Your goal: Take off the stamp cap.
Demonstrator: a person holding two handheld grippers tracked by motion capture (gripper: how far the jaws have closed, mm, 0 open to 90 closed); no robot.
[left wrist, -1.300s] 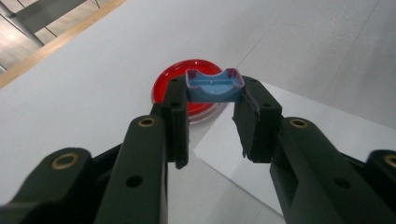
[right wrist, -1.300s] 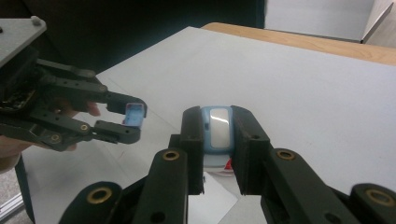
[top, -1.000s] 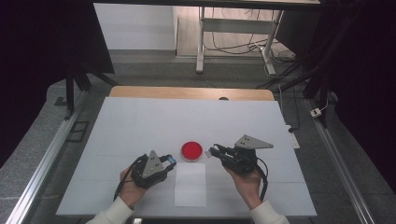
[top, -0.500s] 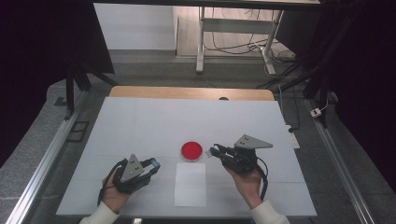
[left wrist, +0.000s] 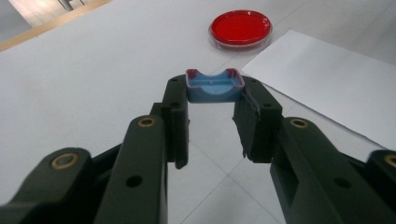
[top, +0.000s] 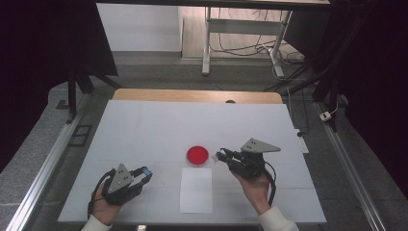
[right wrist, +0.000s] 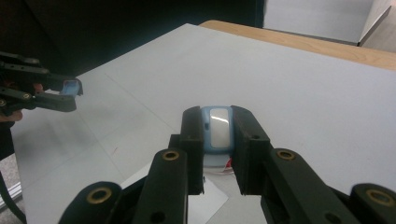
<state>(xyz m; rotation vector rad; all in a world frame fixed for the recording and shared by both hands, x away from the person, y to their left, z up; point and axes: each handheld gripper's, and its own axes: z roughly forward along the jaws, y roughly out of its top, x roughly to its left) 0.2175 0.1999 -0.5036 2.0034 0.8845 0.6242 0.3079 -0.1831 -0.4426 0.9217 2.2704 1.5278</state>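
A round red dish [top: 197,155] [left wrist: 240,28] lies on the white table just beyond a white sheet of paper [top: 196,189] [left wrist: 327,84]. My left gripper [top: 146,173] [left wrist: 215,93], at the front left, is shut on a small blue cap [left wrist: 215,87] [right wrist: 71,87] held between its fingertips. My right gripper [top: 222,156] [right wrist: 217,128], right of the dish, is shut on a small blue and white piece [right wrist: 217,127] [top: 221,156]. The red dish lies just below the right gripper's tips.
The white table top [top: 154,130] ends in a wooden edge [top: 197,96] at the far side. Metal rails [top: 43,168] run along both sides. A table leg frame and cables [top: 240,43] stand on the floor beyond.
My left gripper has pulled back from beside the dish toward the front left with the blue cap. The right gripper has stayed put.
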